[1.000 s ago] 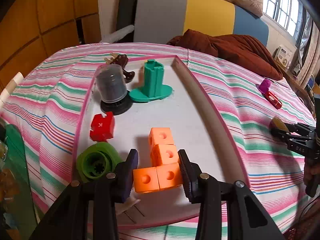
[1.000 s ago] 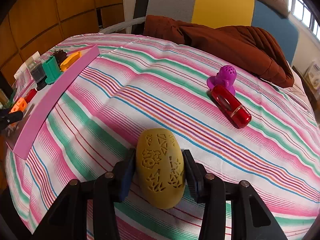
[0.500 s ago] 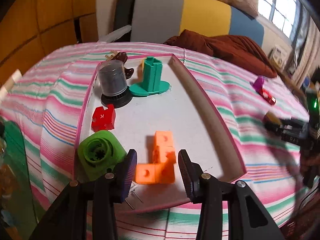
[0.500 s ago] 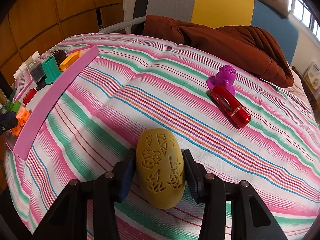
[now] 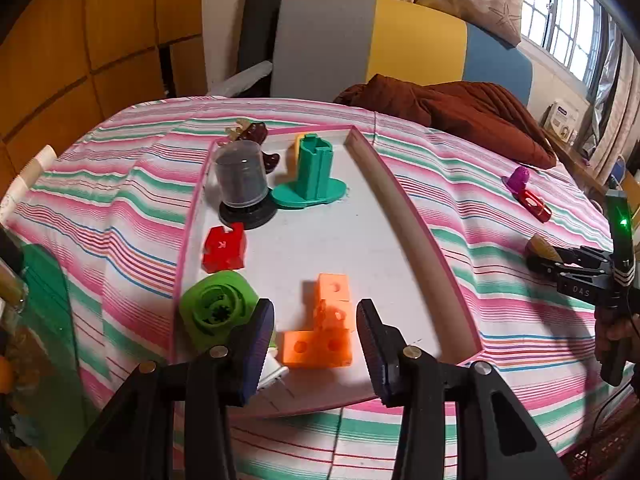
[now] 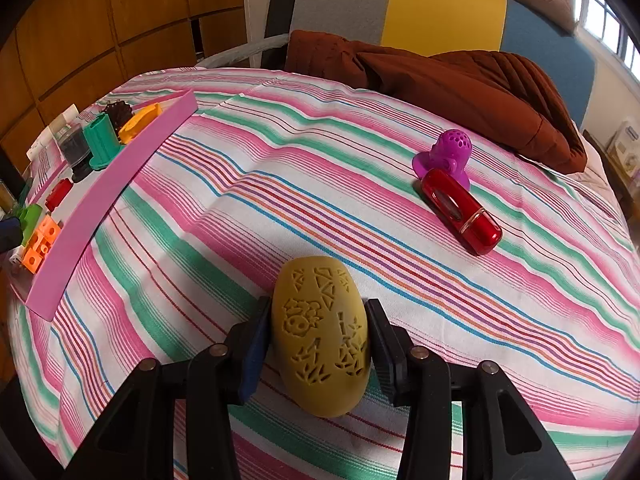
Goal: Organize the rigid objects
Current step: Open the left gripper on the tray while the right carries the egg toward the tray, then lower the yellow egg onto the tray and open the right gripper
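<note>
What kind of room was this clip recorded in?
Probably a bedroom at home: the objects lie on a bed under a striped sheet, with a padded headboard, a rumpled brown blanket and a curtained window.

Bare tray (image 5: 372, 208) floor at frame centre lies open; orange blocks (image 5: 326, 330) below, green cup (image 5: 216, 310) lower left crowd it.

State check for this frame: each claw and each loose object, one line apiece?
Left claw: open, empty.
Right claw: shut on yellow egg.
Orange blocks: resting in pink tray.
Green stand: upright in tray.
Red case: lying on bedspread, beside purple toy.
</note>
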The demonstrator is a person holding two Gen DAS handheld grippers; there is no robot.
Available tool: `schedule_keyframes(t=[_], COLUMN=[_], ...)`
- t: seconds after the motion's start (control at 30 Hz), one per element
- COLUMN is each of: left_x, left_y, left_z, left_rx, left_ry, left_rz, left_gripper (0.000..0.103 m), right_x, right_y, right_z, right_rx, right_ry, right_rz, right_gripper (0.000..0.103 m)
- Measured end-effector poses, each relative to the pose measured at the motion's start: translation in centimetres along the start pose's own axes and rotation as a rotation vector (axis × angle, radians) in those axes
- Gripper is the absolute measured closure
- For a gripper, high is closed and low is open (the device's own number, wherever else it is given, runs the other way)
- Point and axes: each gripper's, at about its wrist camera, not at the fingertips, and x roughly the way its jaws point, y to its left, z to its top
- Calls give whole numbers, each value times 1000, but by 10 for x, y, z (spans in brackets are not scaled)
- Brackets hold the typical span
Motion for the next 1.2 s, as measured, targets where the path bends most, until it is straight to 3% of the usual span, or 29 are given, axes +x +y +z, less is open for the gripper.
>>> schedule_keyframes(t=[0.47, 0.63, 0.77, 0.93, 1.2], left_x=[-23, -29, -32, -38, -41], left_y=[5, 11, 17, 29, 48], left_z=[6, 4, 1, 0, -5], left_rx=[26, 12, 1, -36, -77], left_ry=[-64, -78, -83, -91, -94], left_rz=[35, 25, 29, 19, 45], left_gripper=[60, 60, 60, 60, 60], right_x=[-5, -10, -21, -43, -57], right_y=[8, 14, 26, 56, 147], right_z=[1, 6, 16, 42, 79], right_rx=[95, 167, 181, 178, 50], right_ry=[54, 76, 45, -11, -57], right_rz=[-52, -32, -18, 80, 227], right_gripper=[59, 59, 59, 59, 59])
